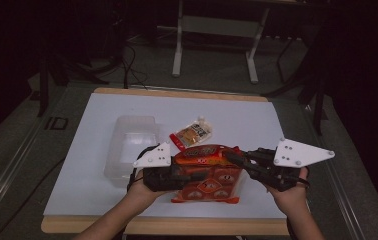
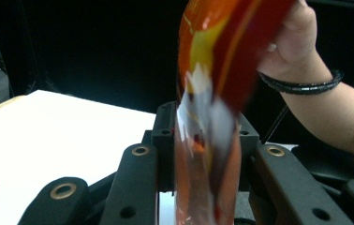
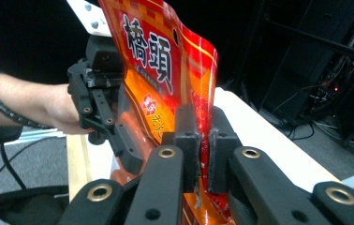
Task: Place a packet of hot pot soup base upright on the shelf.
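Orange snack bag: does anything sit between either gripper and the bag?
Nothing visible does. The right gripper is already clamped on one edge of the orange snack bag, and the left gripper pinches its other edge. The clear plastic tub and small sachet lie behind on the table, apart.

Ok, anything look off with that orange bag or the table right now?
The orange bag is pinched between the left gripper and right gripper, its edge crumpled at the right gripper. No spill or tear visible. The small packet lies askew beside the clear container.

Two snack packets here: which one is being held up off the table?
The big orange-red packet, pinched by both tongs; the small pale packet lies flat behind it.
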A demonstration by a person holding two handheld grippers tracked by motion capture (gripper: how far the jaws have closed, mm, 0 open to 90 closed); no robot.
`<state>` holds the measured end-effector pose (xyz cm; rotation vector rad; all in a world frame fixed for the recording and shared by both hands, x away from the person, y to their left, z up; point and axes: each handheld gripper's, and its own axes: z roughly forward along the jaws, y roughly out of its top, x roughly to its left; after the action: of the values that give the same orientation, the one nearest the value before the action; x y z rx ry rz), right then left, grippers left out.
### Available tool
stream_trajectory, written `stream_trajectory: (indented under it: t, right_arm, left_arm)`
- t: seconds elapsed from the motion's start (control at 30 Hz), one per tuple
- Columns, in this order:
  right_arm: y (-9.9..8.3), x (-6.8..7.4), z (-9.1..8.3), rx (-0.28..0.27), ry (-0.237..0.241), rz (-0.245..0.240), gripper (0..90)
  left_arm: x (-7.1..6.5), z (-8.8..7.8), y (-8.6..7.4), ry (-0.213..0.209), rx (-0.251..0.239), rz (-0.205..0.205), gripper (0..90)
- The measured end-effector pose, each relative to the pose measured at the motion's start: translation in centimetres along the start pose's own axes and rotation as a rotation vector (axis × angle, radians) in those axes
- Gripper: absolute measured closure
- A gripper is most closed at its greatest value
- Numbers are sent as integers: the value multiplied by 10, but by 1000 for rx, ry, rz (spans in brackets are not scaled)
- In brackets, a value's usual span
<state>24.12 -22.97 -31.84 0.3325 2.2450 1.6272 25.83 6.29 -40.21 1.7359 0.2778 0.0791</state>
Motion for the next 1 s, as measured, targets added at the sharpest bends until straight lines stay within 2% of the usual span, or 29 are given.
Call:
stream_trajectory:
  t: [0.1, 0.2, 0.27, 0.33, 0.47, 0.6, 0.7, 0.8, 0.97, 1.0]
  right_arm:
    - [0, 0, 0, -4, 1, 5, 849]
    - [3, 1, -1, -13, -13, 1, 778]
    - [5, 1, -2, -22, -28, 1, 709]
    - [6, 2, -3, -32, -60, -9, 623]
    - [7, 0, -10, -86, -102, 2, 433]
    - [4, -4, -16, -117, -151, 29, 270]
    - [1, -7, -20, -136, -166, 59, 172]
    - [-3, -9, -25, -154, -163, 79, 125]
    - [-10, -10, -27, -134, -183, 84, 114]
    - [-12, -10, -27, -132, -186, 86, 112]
  left_arm:
    - [-2, -1, 2, 6, -7, 1, 716]
    - [-3, -2, 4, 20, -15, 16, 716]
    - [-5, -3, 4, 32, -27, 25, 716]
    - [-5, -5, 5, 36, -33, 16, 716]
    - [-2, -9, 6, 48, -53, 9, 716]
    - [3, -15, 10, 81, -75, 15, 716]
    - [8, -22, 13, 108, -92, 14, 716]
    - [14, -29, 15, 143, -98, 23, 716]
    - [24, -42, 19, 190, -125, 7, 716]
    - [25, -46, 20, 202, -127, 17, 716]
